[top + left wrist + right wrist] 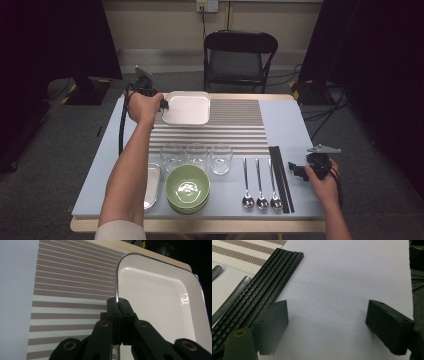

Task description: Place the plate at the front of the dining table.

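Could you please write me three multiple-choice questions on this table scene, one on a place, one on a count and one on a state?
1. Where does the white tray lie?
A. On the striped mat, at its far left corner
B. Beside the spoons
C. On the chair

2. How many spoons lie side by side?
A. Two
B. Three
C. Five

3. How do the left tongs stand?
A. Wide open above the tray
B. Shut on the tray's rim
C. Shut on a glass

Answers:
1 A: the high view shows the tray on the striped mat, at its far left corner.
2 B: three spoons lie between the glasses and the black chopsticks.
3 B: the left gripper view shows both jaws pressed together on the tray's metal edge, while the right tongs stand open over the bare table.
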The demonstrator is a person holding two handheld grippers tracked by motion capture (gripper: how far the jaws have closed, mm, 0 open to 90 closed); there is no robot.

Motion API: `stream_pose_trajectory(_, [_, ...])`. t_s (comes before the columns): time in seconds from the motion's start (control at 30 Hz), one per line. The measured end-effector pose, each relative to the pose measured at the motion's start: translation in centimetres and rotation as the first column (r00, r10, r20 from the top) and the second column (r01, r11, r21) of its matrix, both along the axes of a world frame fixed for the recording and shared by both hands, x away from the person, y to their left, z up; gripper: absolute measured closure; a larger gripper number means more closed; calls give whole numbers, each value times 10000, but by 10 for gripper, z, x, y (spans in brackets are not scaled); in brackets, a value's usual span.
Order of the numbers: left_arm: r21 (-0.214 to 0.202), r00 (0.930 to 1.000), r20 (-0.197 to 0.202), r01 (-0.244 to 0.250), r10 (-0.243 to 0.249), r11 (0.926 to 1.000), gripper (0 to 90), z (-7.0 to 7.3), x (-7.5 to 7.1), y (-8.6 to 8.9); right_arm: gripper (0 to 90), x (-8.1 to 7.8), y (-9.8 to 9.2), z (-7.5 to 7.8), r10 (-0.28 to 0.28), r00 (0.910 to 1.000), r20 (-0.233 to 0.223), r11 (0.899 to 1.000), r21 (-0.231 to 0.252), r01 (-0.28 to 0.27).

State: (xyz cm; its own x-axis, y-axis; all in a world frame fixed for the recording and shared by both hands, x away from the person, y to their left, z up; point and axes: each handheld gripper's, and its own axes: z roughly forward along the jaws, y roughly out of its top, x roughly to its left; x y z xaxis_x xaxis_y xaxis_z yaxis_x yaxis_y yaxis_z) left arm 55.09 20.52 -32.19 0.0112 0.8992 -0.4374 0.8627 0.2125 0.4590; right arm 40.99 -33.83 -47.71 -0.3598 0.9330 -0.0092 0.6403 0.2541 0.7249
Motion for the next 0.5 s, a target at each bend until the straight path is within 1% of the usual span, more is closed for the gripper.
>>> stream_pose_trajectory(0.2, [-42,10000,-60,41,-42,10000,892,-3,3,-3,171,0,0,0,-3,10000,-8,10000,4,3])
stream_pose_trajectory(0.23, [44,9999,-76,77,-77,10000,892,-3,3,-3,171,0,0,0,1,10000,-2,10000,1,-1])
stream_pose_trajectory(0.3, [34,9999,-73,101,-100,9999,892,-3,4,-3,171,0,0,0,0,10000,1,10000,0,0])
stream_pose_trajectory(0.33, [103,9999,-84,71,-71,9999,892,-4,4,-3,171,0,0,0,2,10000,-1,10000,3,-2])
stream_pose_trajectory(0.5, [63,10000,-96,2,-1,10000,892,-5,5,-3,171,0,0,0,8,10000,19,10000,-10,-8])
